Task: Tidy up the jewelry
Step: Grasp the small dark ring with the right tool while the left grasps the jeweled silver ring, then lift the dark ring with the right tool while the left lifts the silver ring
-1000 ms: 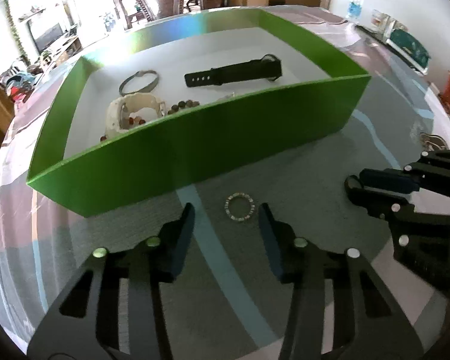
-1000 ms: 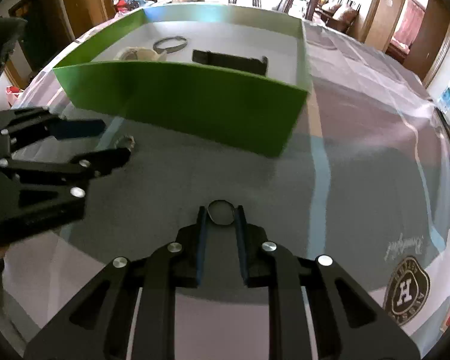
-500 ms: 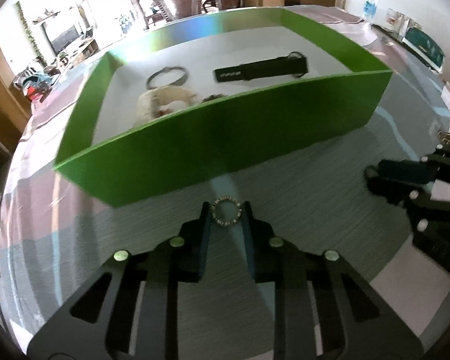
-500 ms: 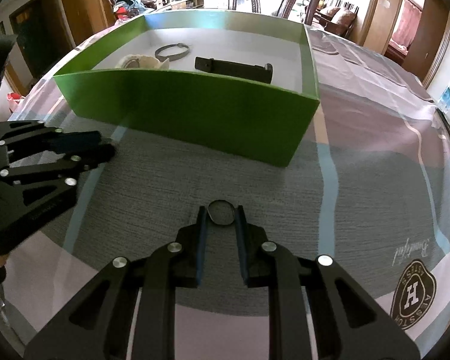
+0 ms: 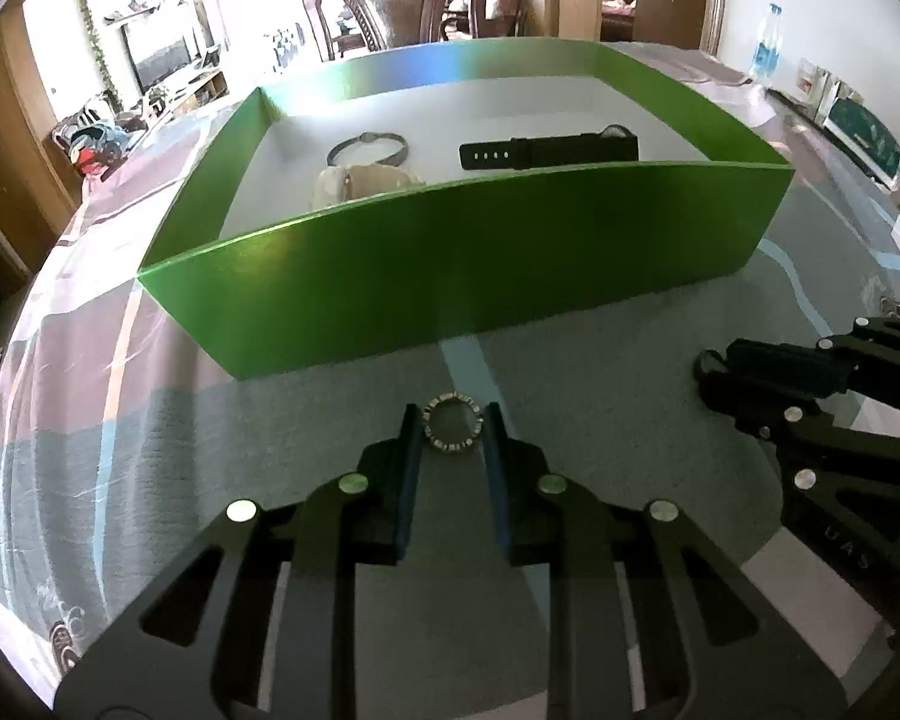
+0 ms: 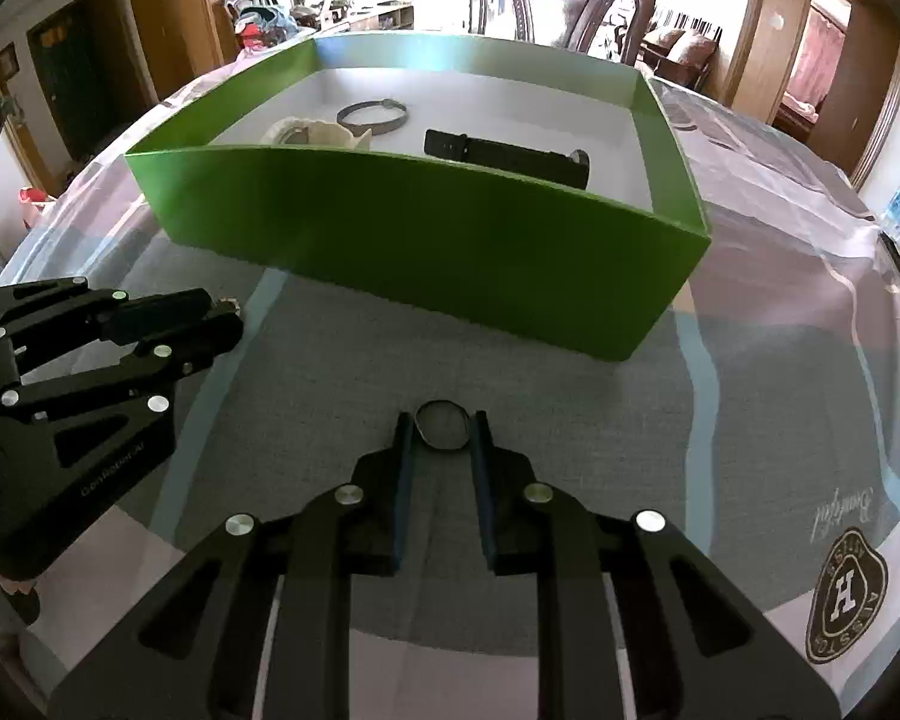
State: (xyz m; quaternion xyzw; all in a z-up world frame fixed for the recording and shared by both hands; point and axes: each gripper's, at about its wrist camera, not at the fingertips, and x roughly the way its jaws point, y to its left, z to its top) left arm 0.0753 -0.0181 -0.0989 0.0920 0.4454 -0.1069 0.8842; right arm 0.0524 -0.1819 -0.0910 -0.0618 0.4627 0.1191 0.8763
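- while both my tools hang above the patterned tablecloth [image 5: 150, 438], my left gripper [image 5: 452, 429] is pinched on a studded ring [image 5: 452, 423], its two blue-lined fingers [image 5: 410, 450] pressing the ring's sides near their tips.
- the studded ring sits upright-facing to the camera, a round band set with small pale stones, held just in front of the green box [image 5: 462, 264].
- my right gripper [image 6: 444, 429] is clamped on a plain ring [image 6: 443, 425], a thin dark band caught between the fingertips [image 6: 403, 444] in the same way.
- in the left wrist view the right gripper [image 5: 810, 378] shows at the right edge, well apart from my left one; in the right wrist view the left gripper [image 6: 120, 330] shows at the left edge, with a glint of the ring at its tip.
- the green box stands on the cloth beyond both grippers, its near wall facing me and its floor white.
- inside the box lie a black watch strap [image 5: 546, 151] stretched flat toward the right, a thin grey bangle [image 5: 367, 147] toward the back left, and a cream watch [image 5: 360, 185] in front of the bangle, partly hidden by the near wall.
- a round crest with an h [image 6: 847, 595] is printed on the cloth at my right.
- a carved wooden chair [image 6: 561, 0] stands behind the table, and a water bottle [image 5: 765, 39] is at the far right.
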